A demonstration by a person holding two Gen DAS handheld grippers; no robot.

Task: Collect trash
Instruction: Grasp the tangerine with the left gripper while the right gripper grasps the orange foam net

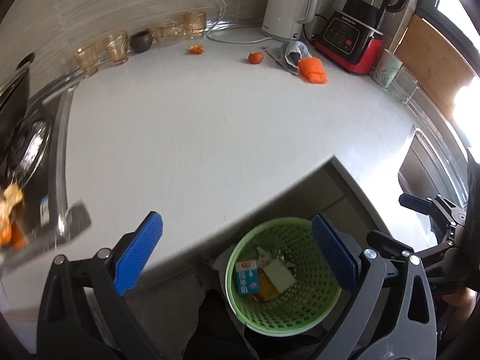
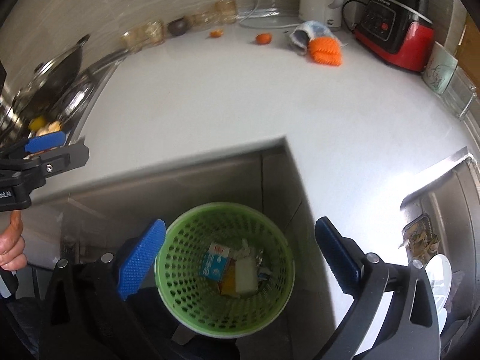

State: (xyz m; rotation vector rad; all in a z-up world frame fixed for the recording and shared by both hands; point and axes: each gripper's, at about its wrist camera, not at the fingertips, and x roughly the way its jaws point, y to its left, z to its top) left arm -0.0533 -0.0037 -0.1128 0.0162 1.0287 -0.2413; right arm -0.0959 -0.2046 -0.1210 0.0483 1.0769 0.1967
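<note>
A green perforated bin [image 1: 300,309] [image 2: 192,306] stands on the floor below the white counter's inner corner. It holds a blue milk carton [image 1: 246,279] [image 2: 214,261], a white sponge and wrappers. My left gripper [image 1: 237,255] is open and empty, its fingers straddling the counter edge and the bin. My right gripper [image 2: 240,258] is open and empty right above the bin. Orange peel [image 1: 196,49] [image 2: 216,33] and a tangerine [image 1: 255,57] [image 2: 263,38] lie at the back of the counter [image 1: 210,120] [image 2: 240,96]. The left gripper also shows in the right wrist view [image 2: 45,144].
An orange scrubber [image 1: 313,70] [image 2: 325,49] lies on a grey cloth. A white kettle [image 1: 288,9], a red-black blender [image 1: 354,39], a mug [image 1: 385,67] and several amber glasses [image 1: 115,46] line the back wall. A stove with a pan [image 2: 60,69] is left, a sink [image 2: 435,225] right.
</note>
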